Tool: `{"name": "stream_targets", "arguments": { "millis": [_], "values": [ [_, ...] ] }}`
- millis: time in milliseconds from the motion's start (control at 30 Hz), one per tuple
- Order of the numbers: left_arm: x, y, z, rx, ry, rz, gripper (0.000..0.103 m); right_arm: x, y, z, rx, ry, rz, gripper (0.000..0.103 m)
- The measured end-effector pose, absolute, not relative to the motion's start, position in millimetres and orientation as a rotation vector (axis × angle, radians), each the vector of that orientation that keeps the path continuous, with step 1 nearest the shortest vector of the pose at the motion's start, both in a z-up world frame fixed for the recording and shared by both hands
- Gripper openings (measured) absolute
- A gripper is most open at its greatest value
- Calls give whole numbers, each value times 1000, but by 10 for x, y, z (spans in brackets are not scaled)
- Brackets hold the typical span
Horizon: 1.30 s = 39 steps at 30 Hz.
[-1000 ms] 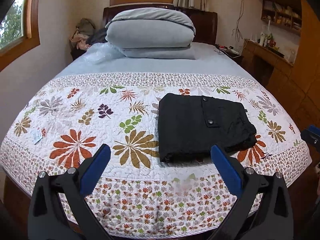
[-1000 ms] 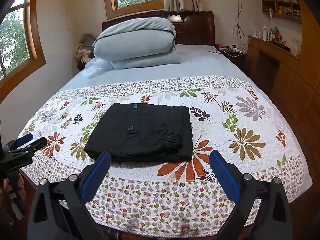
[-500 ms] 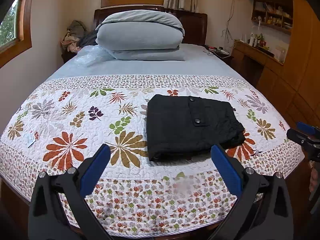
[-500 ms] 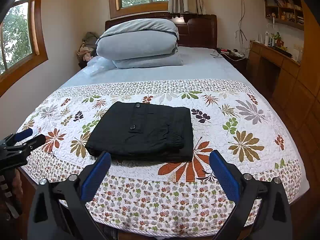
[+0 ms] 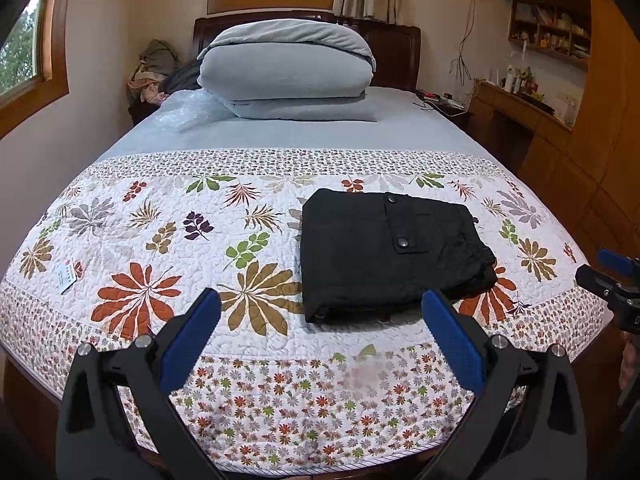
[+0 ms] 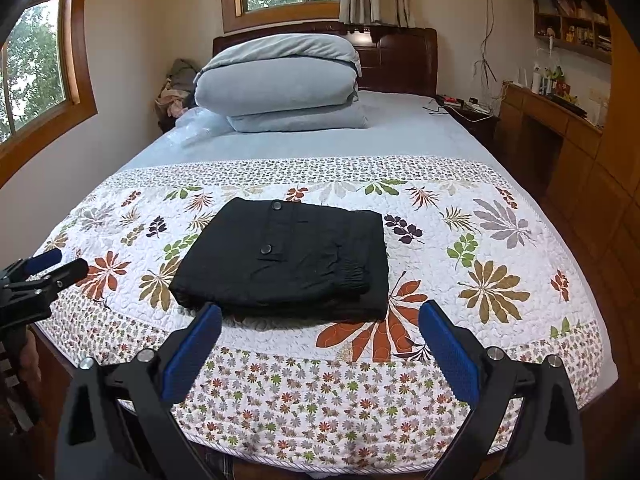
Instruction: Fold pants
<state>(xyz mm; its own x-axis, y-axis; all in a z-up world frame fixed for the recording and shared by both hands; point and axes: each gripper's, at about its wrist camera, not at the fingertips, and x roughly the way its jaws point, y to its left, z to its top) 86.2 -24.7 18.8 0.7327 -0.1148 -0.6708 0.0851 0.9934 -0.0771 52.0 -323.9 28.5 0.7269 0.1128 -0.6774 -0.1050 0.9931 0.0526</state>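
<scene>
We hold both grippers off the foot of the bed, above its near edge, and neither touches anything. Our left gripper [image 5: 320,312] is spread wide with nothing between its blue pads [image 5: 188,340]. Our right gripper [image 6: 320,314] is spread just as wide and is also empty.

The pants [image 6: 288,258] lie folded into a compact black rectangle on the quilt [image 6: 500,240]. In the right wrist view they sit at 12 o'clock from the gripper, just beyond the pads. In the left wrist view they sit at about 1 o'clock. Two snaps [image 6: 265,248] show on the top layer, and the elastic cuff [image 6: 352,272] faces the near right corner of the stack. The stack lies flat, with its layers showing along the near edge.

From the left wrist camera, the right gripper [image 5: 612,276] shows at 3 o'clock, past the corner of the bed. From the right wrist camera, the left gripper [image 6: 40,276] shows at 9 o'clock. A folded grey duvet [image 5: 286,68] rests against the headboard [image 6: 400,60] at 12 o'clock, well apart from the pants.
</scene>
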Motion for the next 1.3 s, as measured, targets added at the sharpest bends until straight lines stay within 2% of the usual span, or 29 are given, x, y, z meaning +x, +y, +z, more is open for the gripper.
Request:
{"name": "stream_targets", "arguments": {
  "millis": [1300],
  "values": [
    [851,-272,188,-26,731,-119,100,529,-3211,277,-23,743,100,100]
  ]
}}
